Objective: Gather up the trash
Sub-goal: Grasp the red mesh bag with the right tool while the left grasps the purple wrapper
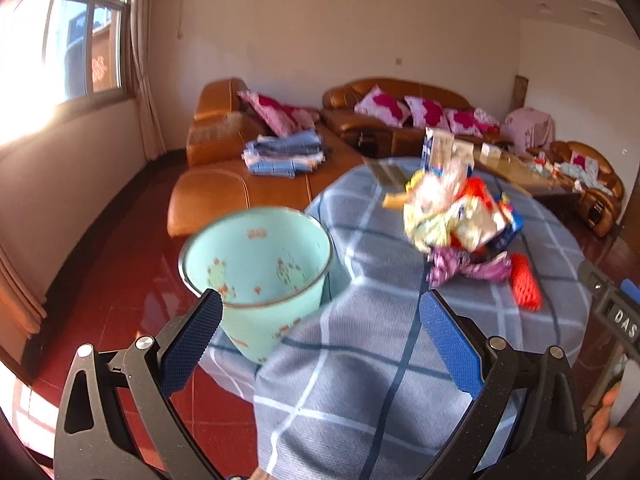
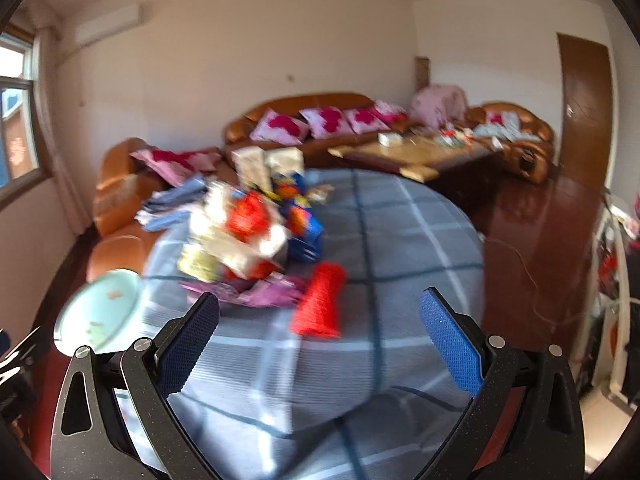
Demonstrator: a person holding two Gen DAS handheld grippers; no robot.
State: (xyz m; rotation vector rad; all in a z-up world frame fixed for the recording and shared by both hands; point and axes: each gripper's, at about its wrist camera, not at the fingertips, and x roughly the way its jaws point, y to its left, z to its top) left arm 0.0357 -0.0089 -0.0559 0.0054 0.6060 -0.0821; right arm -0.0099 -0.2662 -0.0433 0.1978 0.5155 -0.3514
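Both the left gripper (image 1: 320,312) and right gripper (image 2: 320,312) hang empty, fingers spread wide; the trash pile (image 1: 456,216) sits far on the checked table (image 1: 360,360), the green bin (image 1: 256,264) (empty) near left; likely still approaching, so next the right must close on the red mesh sleeve (image 2: 320,304).

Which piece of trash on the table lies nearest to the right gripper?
The red mesh piece: it lies alone, ahead of the open right gripper, while the purple wrapper and the pile sit farther.

Round table (image 1: 400,360) under a blue-grey checked cloth, heaped wrappers (image 1: 452,216) and a red mesh piece (image 1: 526,286) on top.
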